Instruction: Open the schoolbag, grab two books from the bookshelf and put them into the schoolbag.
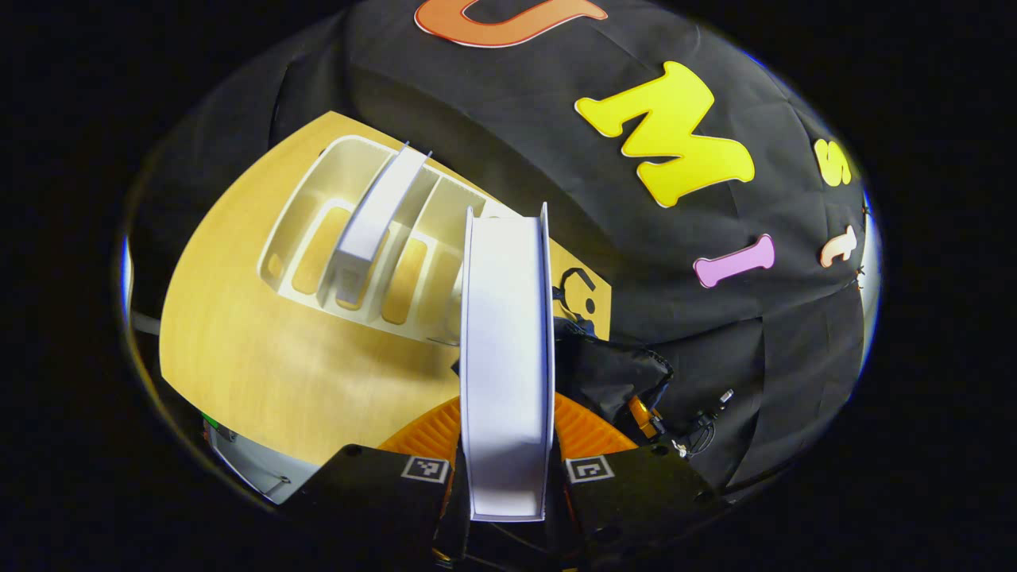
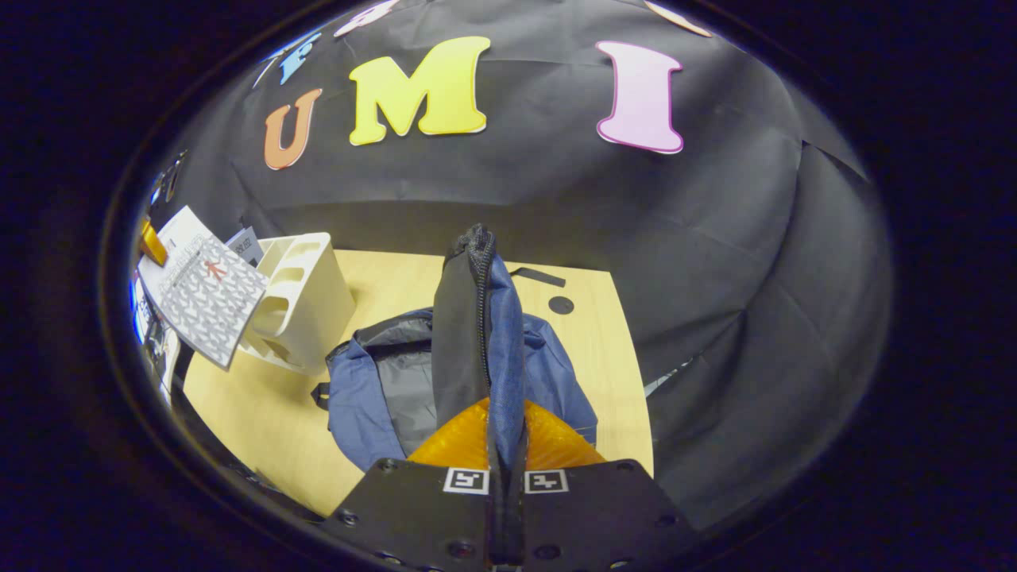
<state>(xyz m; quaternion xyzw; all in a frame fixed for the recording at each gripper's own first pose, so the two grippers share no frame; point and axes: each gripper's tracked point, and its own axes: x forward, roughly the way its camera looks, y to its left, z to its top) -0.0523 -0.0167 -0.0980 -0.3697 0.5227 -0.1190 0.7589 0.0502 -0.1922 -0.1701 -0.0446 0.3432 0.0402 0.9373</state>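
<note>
No readable brand or label anywhere; the left gripper (image 1: 508, 477) pinched a white book (image 1: 507, 349) by its page edge, held up over the wooden table (image 1: 262, 357), w/ the white bookshelf (image 1: 318, 230) near the table's far edge holding a 2nd book (image 1: 373, 222). The right gripper (image 2: 506, 485) was clamped tight on the schoolbag's zip flap (image 2: 475, 334), lifting it; blue schoolbag (image 2: 365, 397) lay mid-table, open, grey lining showing. Right gripper view also caught the held book's patterned cover (image 2: 208, 298) beside the shelf
</note>
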